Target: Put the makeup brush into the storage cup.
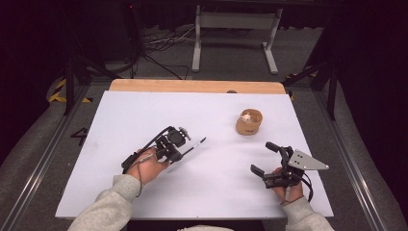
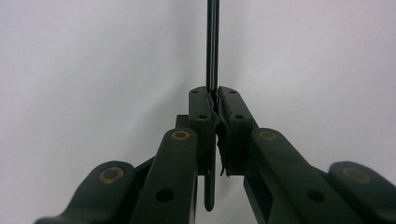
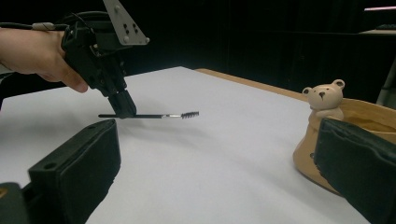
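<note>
One thin brush (image 3: 149,115) is sitting clamped level in the left gripper (image 3: 122,108), one bear-trimmed cup (image 1: 249,121) is standing nearby, and the right gripper (image 1: 262,158) is resting wide open.

Place: a recording lab or studio is indicated.
Walls: black curtains (image 1: 29,57) are hung around the set, by which the surroundings are darkened.
Floor: grey carpet (image 1: 231,53) is laid, with cables (image 1: 163,41) trailed across it and yellow-black tape (image 1: 57,91) stuck near the left.
Stands: a grey metal frame (image 1: 235,33) and dark tripod legs (image 1: 77,72) are placed behind the surface (image 1: 144,115).
Surface: a wooden top is covered by a white sheet.
</note>
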`<state>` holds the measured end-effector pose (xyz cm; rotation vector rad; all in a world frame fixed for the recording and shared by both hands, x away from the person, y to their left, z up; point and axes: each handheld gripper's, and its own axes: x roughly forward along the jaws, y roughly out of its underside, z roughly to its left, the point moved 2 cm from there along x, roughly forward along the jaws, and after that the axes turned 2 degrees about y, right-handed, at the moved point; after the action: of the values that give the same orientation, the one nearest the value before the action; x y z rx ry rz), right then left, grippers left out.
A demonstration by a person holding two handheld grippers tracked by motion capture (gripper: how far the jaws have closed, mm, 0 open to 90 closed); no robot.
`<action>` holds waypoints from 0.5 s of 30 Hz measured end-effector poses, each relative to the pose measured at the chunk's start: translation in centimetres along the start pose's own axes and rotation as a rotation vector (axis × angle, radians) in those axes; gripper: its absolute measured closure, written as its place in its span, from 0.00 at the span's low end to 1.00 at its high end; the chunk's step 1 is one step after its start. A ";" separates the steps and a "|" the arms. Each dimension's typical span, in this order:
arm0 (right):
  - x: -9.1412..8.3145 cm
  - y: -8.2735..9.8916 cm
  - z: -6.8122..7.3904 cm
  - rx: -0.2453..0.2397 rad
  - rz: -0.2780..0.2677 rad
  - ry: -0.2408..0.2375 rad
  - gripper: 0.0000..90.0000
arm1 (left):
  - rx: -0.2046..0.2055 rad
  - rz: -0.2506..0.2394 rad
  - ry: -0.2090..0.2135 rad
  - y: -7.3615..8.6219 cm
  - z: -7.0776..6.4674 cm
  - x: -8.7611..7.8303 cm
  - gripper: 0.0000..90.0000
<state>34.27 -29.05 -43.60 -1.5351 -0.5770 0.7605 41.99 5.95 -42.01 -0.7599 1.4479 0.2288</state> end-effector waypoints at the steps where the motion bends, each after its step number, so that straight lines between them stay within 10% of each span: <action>1: 0.0 0.0 0.0 0.000 0.001 0.001 0.01 | 0.002 -0.023 0.001 0.0 0.0 -0.3 0.95; 15: 0.1 0.1 0.0 0.004 0.009 0.001 0.01 | 0.017 -0.236 0.067 0.8 -0.7 -2.7 0.95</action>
<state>34.32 -29.00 -43.69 -1.5349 -0.5676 0.7670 40.57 6.99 -39.70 -0.9241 1.4072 0.0102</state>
